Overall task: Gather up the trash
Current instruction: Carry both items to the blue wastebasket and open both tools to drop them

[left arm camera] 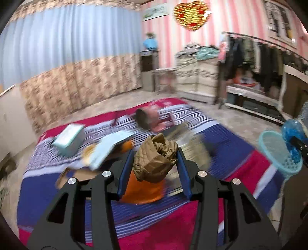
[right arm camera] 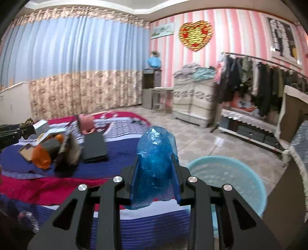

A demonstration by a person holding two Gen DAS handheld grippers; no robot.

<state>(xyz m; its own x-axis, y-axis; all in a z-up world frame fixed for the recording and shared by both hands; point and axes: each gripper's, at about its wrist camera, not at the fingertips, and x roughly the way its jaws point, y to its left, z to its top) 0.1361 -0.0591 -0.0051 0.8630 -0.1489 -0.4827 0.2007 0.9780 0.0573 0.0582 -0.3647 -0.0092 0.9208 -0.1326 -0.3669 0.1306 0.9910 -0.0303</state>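
Trash in both grippers, left gripper point(left arm camera: 155, 161) clamped on brown crumpled wrapper point(left arm camera: 155, 159), right gripper point(right arm camera: 156, 169) pinching blue plastic bag point(right arm camera: 154, 163); carry both over the light-blue basket point(right arm camera: 250, 169) rim before releasing.

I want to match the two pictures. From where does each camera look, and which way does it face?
Left wrist: on the left gripper, looking along its fingers at the bed; the fingers hold brown paper.
Right wrist: on the right gripper, facing bed and basket; the fingers hold a blue bag.
Shared: bed, basket, curtain, heart.
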